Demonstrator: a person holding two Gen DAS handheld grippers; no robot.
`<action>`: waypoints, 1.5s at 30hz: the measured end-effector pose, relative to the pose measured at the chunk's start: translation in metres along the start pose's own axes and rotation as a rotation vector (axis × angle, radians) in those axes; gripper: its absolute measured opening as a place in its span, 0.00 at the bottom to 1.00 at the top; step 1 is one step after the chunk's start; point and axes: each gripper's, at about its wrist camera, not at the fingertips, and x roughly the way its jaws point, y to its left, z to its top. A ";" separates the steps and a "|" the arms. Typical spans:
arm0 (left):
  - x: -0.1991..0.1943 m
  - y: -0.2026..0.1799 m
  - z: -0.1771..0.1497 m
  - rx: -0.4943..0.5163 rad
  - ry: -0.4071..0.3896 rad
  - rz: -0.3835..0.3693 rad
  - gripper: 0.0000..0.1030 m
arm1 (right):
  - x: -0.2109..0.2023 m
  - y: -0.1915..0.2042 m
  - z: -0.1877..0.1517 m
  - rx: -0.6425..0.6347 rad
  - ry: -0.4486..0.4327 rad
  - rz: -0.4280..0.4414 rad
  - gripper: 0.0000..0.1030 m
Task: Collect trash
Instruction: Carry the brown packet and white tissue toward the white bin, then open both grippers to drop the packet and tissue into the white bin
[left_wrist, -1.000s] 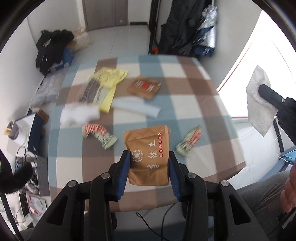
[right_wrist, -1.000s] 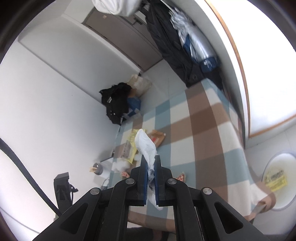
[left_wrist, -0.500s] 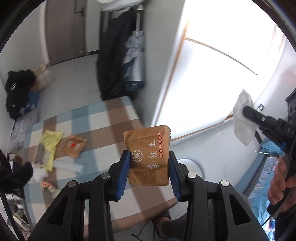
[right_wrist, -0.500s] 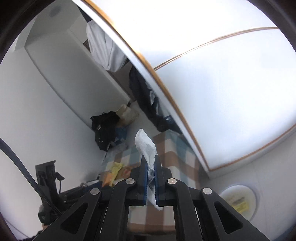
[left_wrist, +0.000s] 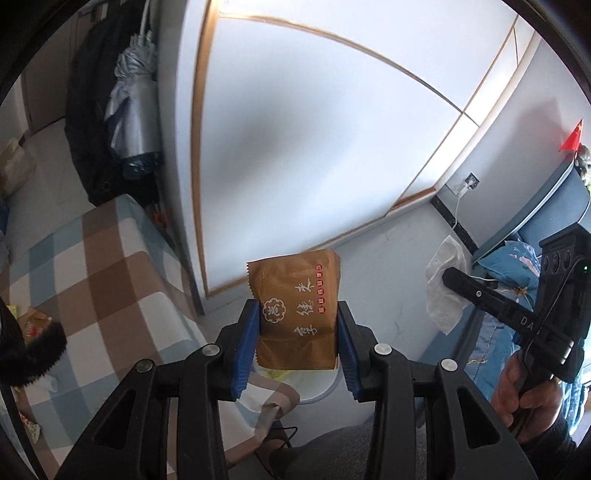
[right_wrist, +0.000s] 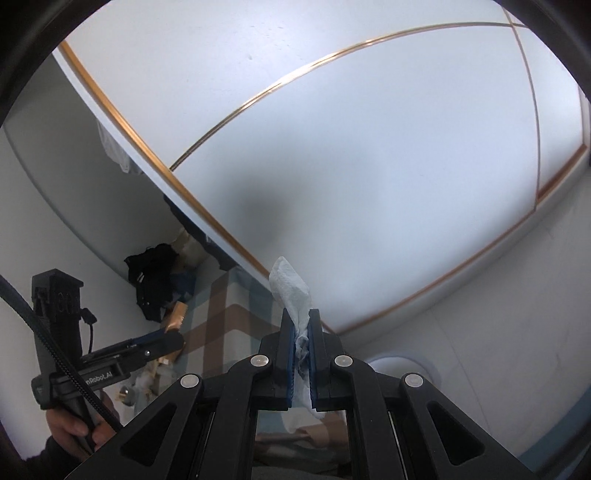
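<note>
While both loads hang clear of the checked desk, my left hand-held gripper clamps the brown snack wrapper upright by its sides, and my right hand-held gripper pinches the white tissue mid-length. I judge this keeps each piece secure for the white bin below.

Left gripper, lower centre of frame: jaws clamped on brown packet. Right gripper, lower centre: jaws pinching white tissue.
</note>
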 end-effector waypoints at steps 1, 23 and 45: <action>0.010 -0.001 0.001 -0.003 0.023 -0.014 0.34 | 0.003 -0.006 -0.002 0.011 0.006 -0.004 0.05; 0.207 0.007 -0.018 -0.204 0.572 -0.120 0.34 | 0.141 -0.153 -0.110 0.430 0.292 0.072 0.05; 0.237 -0.005 -0.026 -0.290 0.703 -0.041 0.64 | 0.169 -0.170 -0.134 0.523 0.359 0.060 0.08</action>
